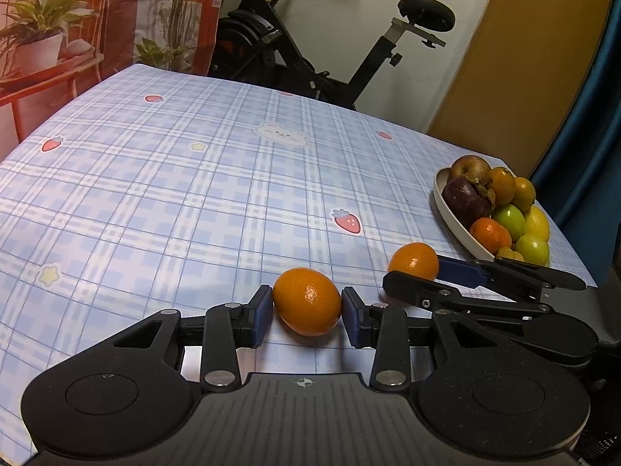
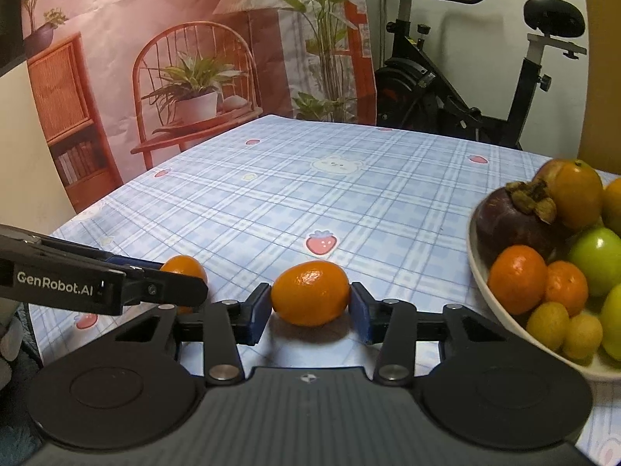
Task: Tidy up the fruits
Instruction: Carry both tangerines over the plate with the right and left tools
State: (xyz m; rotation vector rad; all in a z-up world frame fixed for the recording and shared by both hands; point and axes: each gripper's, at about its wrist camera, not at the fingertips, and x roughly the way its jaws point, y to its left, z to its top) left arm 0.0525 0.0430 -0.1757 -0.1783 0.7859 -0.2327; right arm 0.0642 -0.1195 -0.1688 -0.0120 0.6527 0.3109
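Two small oranges lie near the front edge of the blue plaid tablecloth (image 1: 174, 194). My left gripper (image 1: 306, 312) has its blue pads against both sides of the left orange (image 1: 307, 301), which rests on the cloth. My right gripper (image 2: 310, 303) closes its pads on the right orange (image 2: 310, 292), also on the cloth. Each gripper shows in the other's view: the right gripper (image 1: 413, 272) around the right orange (image 1: 413, 262), the left gripper (image 2: 182, 275) around the left orange (image 2: 182, 268). A white heart-shaped bowl (image 1: 452, 217) of mixed fruit sits at the right.
The bowl (image 2: 500, 306) holds a mangosteen (image 2: 512, 225), tangerines, green fruits and yellow ones, close to my right gripper. An exercise bike (image 1: 310, 46) stands behind the table. A printed backdrop (image 2: 155, 58) hangs at the left. The table's right edge runs just past the bowl.
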